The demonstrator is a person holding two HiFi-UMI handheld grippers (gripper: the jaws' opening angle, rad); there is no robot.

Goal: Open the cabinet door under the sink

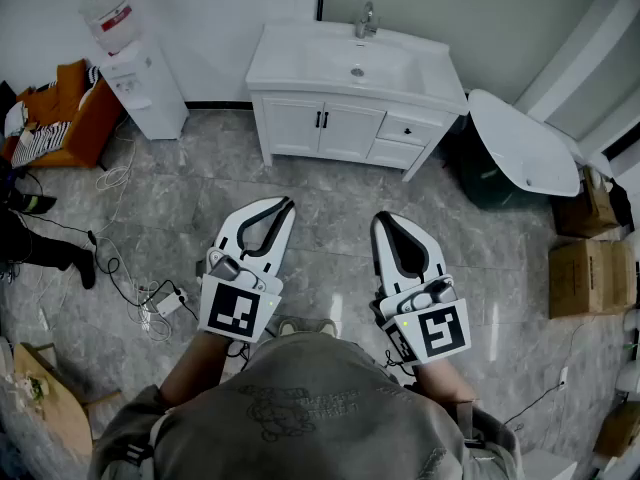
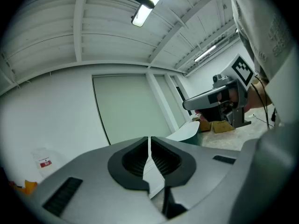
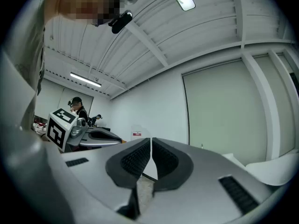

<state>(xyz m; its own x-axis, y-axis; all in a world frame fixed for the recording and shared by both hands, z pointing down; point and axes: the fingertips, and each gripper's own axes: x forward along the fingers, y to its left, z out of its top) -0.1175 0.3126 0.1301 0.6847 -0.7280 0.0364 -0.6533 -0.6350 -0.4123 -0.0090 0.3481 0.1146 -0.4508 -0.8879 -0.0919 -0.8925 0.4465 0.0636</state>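
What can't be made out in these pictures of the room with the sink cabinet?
- Inside of the cabinet: head view, hidden behind its closed doors.
- Label on the water bottle: head view, too small to read.
- Cardboard box: head view, cut off by the right edge.
- The person's legs: head view, hidden beneath their own torso.
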